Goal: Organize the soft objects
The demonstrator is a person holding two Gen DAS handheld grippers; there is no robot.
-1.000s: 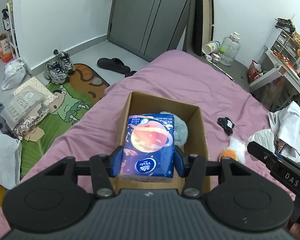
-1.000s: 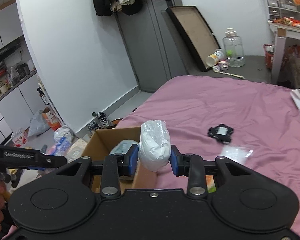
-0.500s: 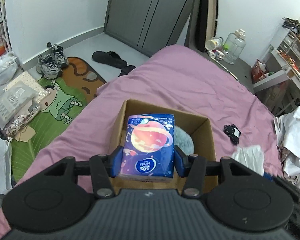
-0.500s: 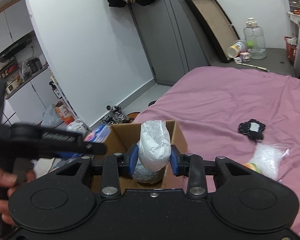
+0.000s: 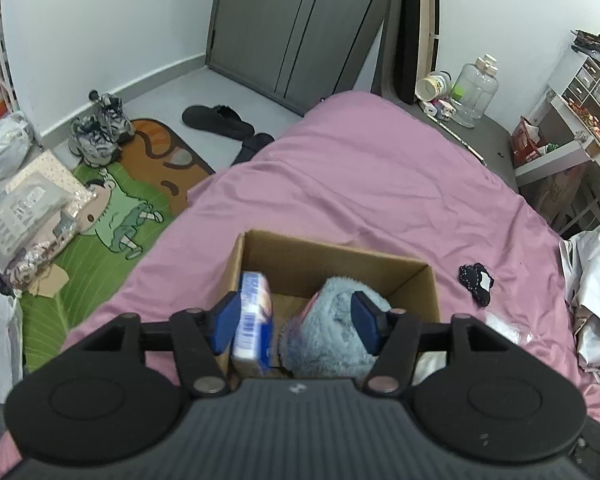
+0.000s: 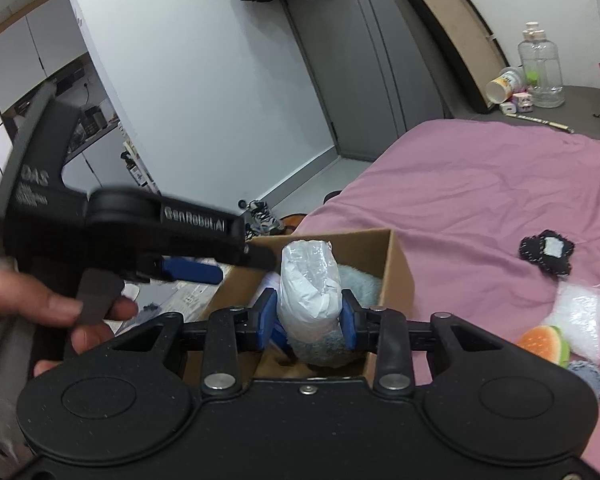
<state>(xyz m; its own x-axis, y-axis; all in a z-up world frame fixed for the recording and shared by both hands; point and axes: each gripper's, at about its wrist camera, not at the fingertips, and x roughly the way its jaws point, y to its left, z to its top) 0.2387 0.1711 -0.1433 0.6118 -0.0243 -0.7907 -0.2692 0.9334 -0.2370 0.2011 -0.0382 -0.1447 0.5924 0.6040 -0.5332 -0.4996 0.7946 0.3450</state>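
- While we hover our left gripper [image 5: 294, 322] over the cardboard box [image 5: 340, 258], its jaws stand wide apart, and the blue tissue pack [image 5: 252, 320] sits on edge in the box against the left wall, touching or just beside the left blue pad; whether it has settled on the bottom, we cannot tell.
- Right next to that pack, a fluffy blue-grey plush [image 5: 332, 336] fills the right half of the box, partly behind our right finger pad.
- Over on the right gripper [image 6: 309, 318], the fingers are clamped on a white plastic-wrapped bundle [image 6: 308, 284], held upright above the open box [image 6: 398, 276].
- From that right wrist view, we see the left gripper's black body [image 6: 140, 224] held by our left hand [image 6: 56, 320] at the left, reaching in over the box's near-left corner.
- Box sits on the pink bedsheet [image 5: 380, 184], close to the bed's left edge.
- Out on the sheet, well apart from the box: a black sparkly piece [image 6: 546, 252], a clear bag of white filling [image 6: 584, 316], and an orange-and-green slice-shaped toy [image 6: 544, 342] just beside that bag.
- Down on the floor, we catch a green cartoon rug [image 5: 112, 216], grey sneakers [image 5: 98, 128] and black slippers [image 5: 216, 118].
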